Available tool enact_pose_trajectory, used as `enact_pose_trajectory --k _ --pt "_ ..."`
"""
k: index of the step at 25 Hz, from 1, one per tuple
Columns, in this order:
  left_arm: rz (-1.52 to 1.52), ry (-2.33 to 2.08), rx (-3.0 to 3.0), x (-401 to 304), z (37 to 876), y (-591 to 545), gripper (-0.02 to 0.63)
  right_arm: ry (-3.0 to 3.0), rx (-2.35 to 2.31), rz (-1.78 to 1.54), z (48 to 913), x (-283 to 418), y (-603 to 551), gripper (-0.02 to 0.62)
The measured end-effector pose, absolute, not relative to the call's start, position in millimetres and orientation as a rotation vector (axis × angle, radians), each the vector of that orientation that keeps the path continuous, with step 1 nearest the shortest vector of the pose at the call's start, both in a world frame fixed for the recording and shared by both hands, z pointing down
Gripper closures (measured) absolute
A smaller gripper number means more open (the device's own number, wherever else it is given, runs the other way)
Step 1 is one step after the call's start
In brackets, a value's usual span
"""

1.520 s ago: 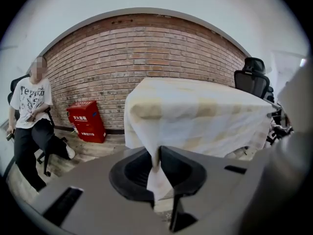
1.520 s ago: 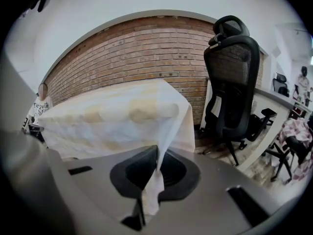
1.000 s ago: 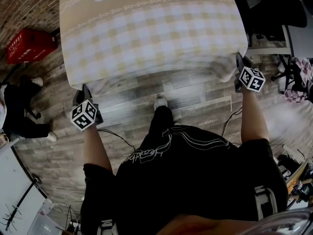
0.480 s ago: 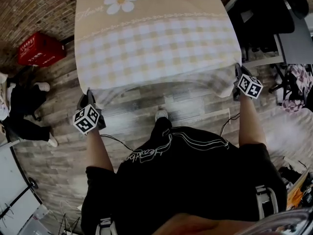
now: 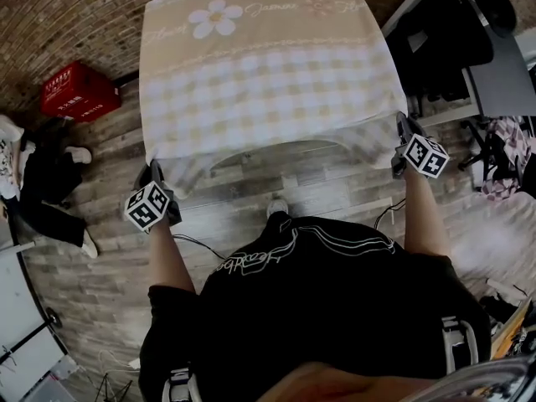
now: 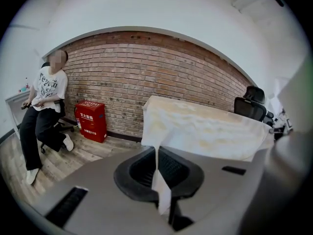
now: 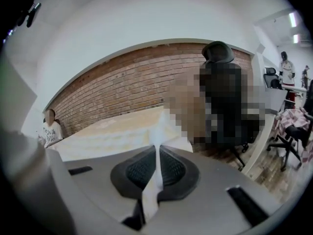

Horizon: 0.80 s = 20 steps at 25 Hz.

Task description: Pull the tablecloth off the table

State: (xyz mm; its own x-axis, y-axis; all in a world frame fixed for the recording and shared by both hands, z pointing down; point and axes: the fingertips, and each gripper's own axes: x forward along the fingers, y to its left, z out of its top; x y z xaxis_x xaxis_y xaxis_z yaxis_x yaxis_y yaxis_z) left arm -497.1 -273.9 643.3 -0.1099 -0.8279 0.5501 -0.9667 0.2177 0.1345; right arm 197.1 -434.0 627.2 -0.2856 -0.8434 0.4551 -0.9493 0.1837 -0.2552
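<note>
A beige and white checked tablecloth with a daisy print covers the table in the head view. Its near edge sags between my two hands. My left gripper is shut on the near left corner of the cloth. My right gripper is shut on the near right corner. In the left gripper view a strip of the tablecloth is pinched between the closed jaws, and the cloth drapes over the table beyond. In the right gripper view the tablecloth is likewise clamped between the jaws.
A red crate stands on the wood floor at the left by the brick wall. A seated person is at the far left. Black office chairs and a desk stand at the right. Cables lie on the floor near my feet.
The table and cloth have moved away from me in the head view, and more of the daisy end shows. Both grippers keep hold of the corners, and the near edge hangs lower.
</note>
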Motion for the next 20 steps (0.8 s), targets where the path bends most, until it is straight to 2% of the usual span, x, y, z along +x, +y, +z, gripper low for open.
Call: enact_pose_trajectory --k 6,11,20 --pt "0.349 -1.990 1.692 -471 583 -310 0.601 -2.311 1.727 0.761 578 204 -463 0.597" --pt "0.281 -2.000 1.786 -475 577 -282 0.601 -2.368 1.728 0.705 573 176 -430 0.597" --pt "0.190 -1.958 1.924 -433 513 -303 0.601 -2.435 1.709 0.699 544 171 -435 0.597"
